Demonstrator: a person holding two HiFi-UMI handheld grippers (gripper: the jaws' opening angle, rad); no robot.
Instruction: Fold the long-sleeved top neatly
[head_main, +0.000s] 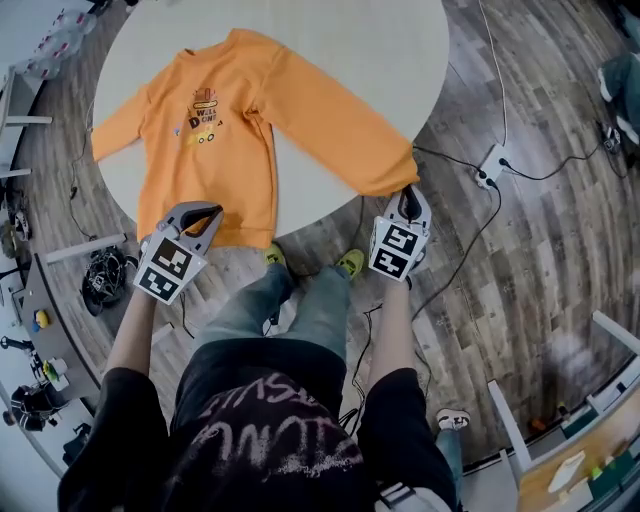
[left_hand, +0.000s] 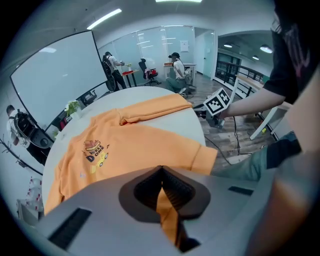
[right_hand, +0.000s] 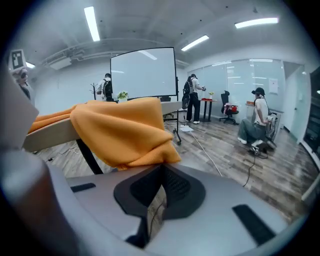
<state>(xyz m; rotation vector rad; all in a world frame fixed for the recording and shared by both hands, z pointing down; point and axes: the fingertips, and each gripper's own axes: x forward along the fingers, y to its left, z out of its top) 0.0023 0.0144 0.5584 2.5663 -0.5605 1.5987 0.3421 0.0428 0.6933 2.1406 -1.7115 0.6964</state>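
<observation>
The top (head_main: 215, 150) lies face-up on the table (head_main: 380, 50), hem (head_main: 240, 240) at its near edge. My left gripper (head_main: 205, 213) clamps that hem — ready to fold. My right gripper (head_main: 410, 196) is closed at the overhanging cuff (head_main: 395, 178) — grip unconfirmed.

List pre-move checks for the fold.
1. Left gripper shut on hem: ok.
2. Right gripper gripping cuff: cannot tell; jaws shut, cuff at their tip.
3. Top flat, front up, on table: ok.
4. Other sleeve spread out: ok.
5. Cuff lying on table: not ok, droops over the edge.
</observation>
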